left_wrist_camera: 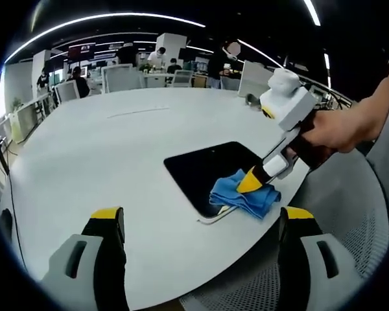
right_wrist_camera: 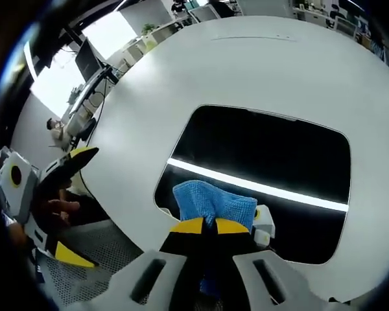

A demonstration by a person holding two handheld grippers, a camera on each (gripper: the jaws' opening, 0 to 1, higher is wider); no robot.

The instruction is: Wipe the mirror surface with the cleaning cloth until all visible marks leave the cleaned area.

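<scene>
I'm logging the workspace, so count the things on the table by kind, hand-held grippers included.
Mirror: 1
Blue cleaning cloth: 1
Hand-held grippers: 2, the left hand-held gripper and the right hand-held gripper
Total: 4

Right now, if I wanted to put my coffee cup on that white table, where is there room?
Most of the white table is bare: the wide stretch beyond the mirror toward the far chairs, and the near strip before the left gripper. It is crowded at the mirror's near edge, where the right gripper presses the blue cloth.
</scene>
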